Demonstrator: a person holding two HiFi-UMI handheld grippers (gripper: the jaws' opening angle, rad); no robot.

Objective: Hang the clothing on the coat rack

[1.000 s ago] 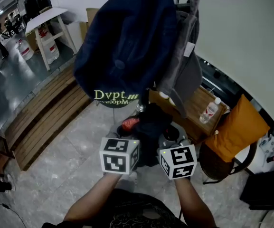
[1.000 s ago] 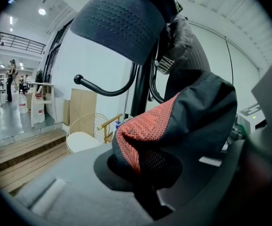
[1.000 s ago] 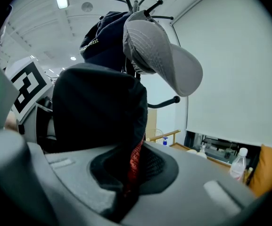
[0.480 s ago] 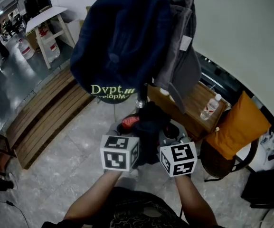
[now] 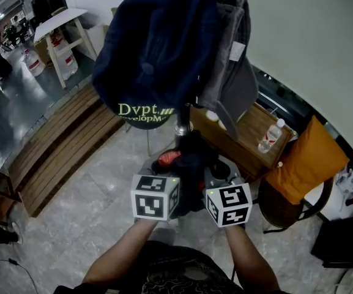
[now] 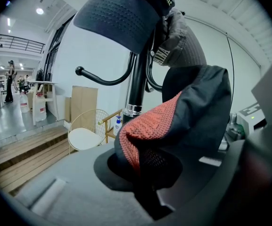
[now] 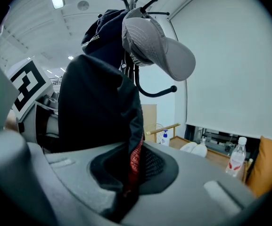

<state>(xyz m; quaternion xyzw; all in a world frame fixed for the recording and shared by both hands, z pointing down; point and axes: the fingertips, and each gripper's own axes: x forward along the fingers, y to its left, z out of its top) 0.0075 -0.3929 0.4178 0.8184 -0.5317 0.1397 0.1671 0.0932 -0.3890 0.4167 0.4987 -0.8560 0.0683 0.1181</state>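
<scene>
left gripper (image 6: pixel 143 182) and right gripper (image 7: pixel 126 182) both pinch 1 black fabric garment with red mesh lining (image 5: pixel 191 158), spreading it low beside the black metal coat rack pole (image 6: pixel 136 79) — probably to lift it onto a free curved hook (image 6: pixel 98 81).

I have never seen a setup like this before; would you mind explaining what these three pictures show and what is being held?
No robot here: a person holds a two-jaw gripper in each hand; the marker cubes belong to them. The head view looks down from the person's head; the other two cameras ride on the grippers, looking along their jaws. The left gripper and right gripper are both shut on one black garment with red mesh lining, held near the coat rack. A navy item with pale lettering and a grey cap already hang there. Nearby stands a wooden table with a water bottle.
</scene>
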